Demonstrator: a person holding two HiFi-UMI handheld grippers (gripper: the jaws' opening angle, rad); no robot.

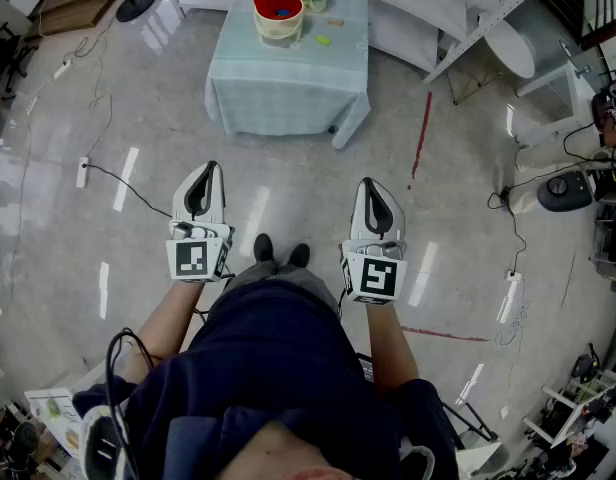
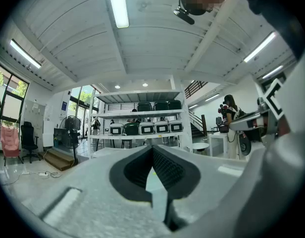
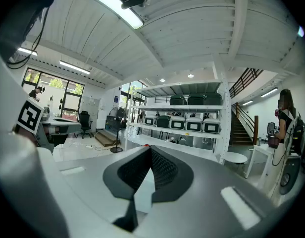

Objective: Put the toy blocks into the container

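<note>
The task seems only beginning: left tongs and right tongs, closed and empty, must first approach the pale-blue cloth-covered worktop carrying the red round container.

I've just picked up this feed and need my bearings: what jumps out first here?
The left gripper and the right gripper sit side by side in the middle of the head view, both shut and empty, held over the shiny floor. Well ahead of them stands a small table with a pale cloth. It carries a red container, with a green block beside it.
</note>
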